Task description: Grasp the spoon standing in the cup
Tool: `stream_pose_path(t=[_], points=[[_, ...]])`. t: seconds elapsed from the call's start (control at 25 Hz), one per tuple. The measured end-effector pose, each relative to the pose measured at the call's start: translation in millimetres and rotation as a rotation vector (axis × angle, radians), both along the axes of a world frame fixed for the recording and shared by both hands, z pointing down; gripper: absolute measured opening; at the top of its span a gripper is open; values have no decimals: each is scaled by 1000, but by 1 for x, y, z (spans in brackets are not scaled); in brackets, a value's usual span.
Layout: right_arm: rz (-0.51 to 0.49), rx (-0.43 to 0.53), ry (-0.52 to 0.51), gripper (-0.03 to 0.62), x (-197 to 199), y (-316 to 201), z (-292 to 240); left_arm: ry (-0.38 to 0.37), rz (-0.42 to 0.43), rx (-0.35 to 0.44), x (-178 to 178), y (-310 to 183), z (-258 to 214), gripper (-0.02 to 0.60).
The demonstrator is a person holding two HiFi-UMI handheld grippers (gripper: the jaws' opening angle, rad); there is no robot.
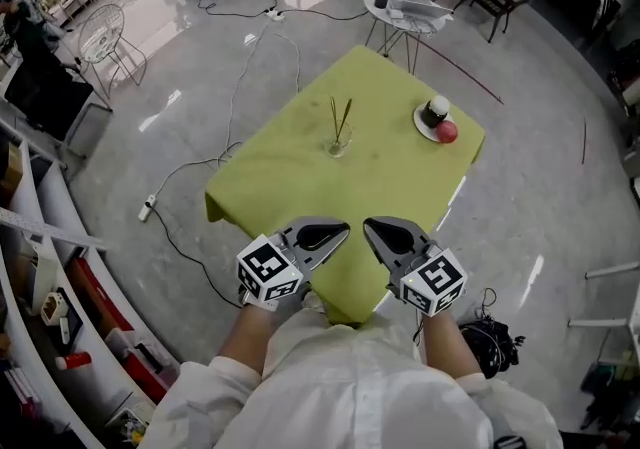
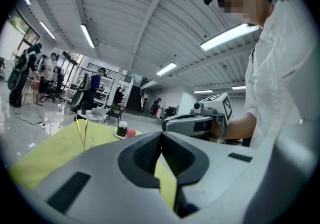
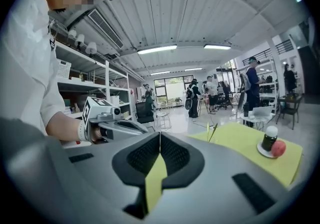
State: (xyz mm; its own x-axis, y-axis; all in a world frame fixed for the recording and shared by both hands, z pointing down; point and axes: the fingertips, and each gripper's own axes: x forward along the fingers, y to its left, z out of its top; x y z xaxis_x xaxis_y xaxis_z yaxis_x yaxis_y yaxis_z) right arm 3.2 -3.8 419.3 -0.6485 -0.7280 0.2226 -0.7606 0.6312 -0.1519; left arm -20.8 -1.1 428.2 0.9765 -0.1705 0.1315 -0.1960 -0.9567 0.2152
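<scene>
Right gripper (image 1: 368, 225) closed, spoon (image 1: 345, 119) well ahead — in cup (image 1: 339, 146)

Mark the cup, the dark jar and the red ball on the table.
cup (image 1: 339, 147): head view, on its clear glass wall.
dark jar (image 1: 434, 117): head view, on its dark side.
red ball (image 1: 446, 131): head view, on its top.
</scene>
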Motion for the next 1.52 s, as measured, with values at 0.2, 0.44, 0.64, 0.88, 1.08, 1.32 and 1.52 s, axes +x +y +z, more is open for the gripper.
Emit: stream_pose_path(t=[0.2, 0.44, 0.64, 0.88, 1.08, 1.32, 1.52], points=[[9, -6, 30, 5, 5, -13, 0, 10, 4, 1, 3, -15, 3, 5], [-16, 4, 63, 5, 14, -32, -2, 0, -30, 11, 8, -33, 3, 5], [-55, 8, 59, 5, 20, -50, -4, -21, -77, 19, 14, -51, 4, 5], [-102, -6, 28, 6, 22, -72, 4, -38, -144, -8, 19, -73, 16, 5], [-109, -37, -11, 6, 26, -92, 17, -77, -184, -41, 20, -84, 36, 5], [-117, -58, 5, 6, 28, -110, 32, -114, -181, -68, 23, -92, 54, 5], [-126, -90, 14, 8, 30, -124, 44, -106, -190, -85, 26, -99, 57, 5]])
